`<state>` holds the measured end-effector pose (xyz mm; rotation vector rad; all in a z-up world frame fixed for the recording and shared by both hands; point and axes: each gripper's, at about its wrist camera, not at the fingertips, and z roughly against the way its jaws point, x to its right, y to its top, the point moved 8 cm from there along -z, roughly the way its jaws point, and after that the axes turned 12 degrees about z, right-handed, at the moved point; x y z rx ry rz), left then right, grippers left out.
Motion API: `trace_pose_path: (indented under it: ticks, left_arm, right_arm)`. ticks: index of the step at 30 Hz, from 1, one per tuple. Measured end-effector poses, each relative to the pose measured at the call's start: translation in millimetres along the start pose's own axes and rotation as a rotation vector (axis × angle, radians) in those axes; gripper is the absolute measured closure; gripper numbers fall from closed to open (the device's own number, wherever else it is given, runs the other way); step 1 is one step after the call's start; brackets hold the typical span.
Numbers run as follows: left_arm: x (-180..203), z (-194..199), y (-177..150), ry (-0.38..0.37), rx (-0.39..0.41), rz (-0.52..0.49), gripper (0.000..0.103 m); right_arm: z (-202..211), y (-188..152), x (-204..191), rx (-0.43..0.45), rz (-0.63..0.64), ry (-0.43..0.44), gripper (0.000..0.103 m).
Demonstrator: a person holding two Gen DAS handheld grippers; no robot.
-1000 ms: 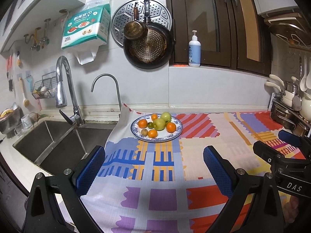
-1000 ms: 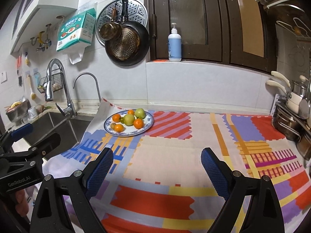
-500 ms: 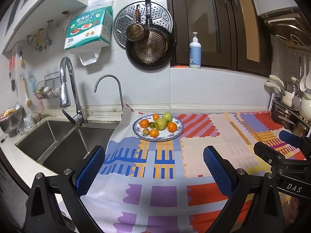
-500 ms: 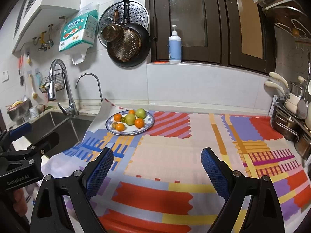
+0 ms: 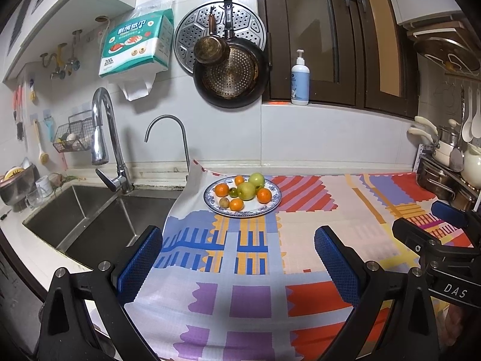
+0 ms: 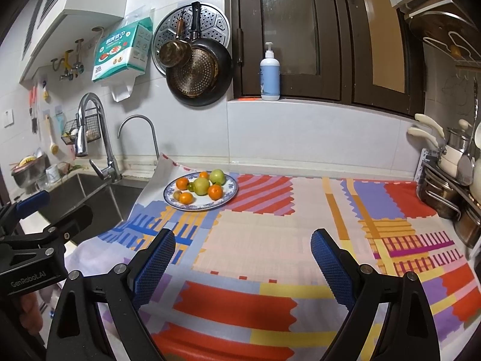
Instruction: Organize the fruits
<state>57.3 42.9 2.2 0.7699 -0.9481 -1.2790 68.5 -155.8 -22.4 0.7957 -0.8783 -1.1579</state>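
Observation:
A blue-rimmed plate (image 5: 272, 203) (image 6: 230, 194) sits at the back left of the patterned mat. It holds several oranges, two green apples (image 5: 246, 191) (image 6: 201, 186), a small dark green fruit and a small brown one. My left gripper (image 5: 239, 258) is open and empty, well in front of the plate. My right gripper (image 6: 243, 258) is open and empty, in front and to the right of the plate. Each gripper shows at the edge of the other's view.
A steel sink (image 5: 90, 219) with a tall faucet (image 5: 103, 138) lies left of the mat. Pans (image 5: 230, 75) hang on the wall behind. A pump bottle (image 6: 269, 75) stands on the window ledge. Pots and utensils (image 6: 451, 180) crowd the right end of the counter.
Both grippers have drawn back and up a little from the counter, so the plate looks slightly smaller. Nothing on the plate has moved.

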Motion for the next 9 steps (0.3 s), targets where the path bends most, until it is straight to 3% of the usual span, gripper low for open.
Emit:
trace_pose_path:
  ticks: [9]
  left_arm:
    - [-1.2,-0.1,0.7,-0.002,-0.003,0.003,0.000]
  right_arm:
    - [0.5,-0.6,-0.3,-0.001,-0.001,0.003,0.011]
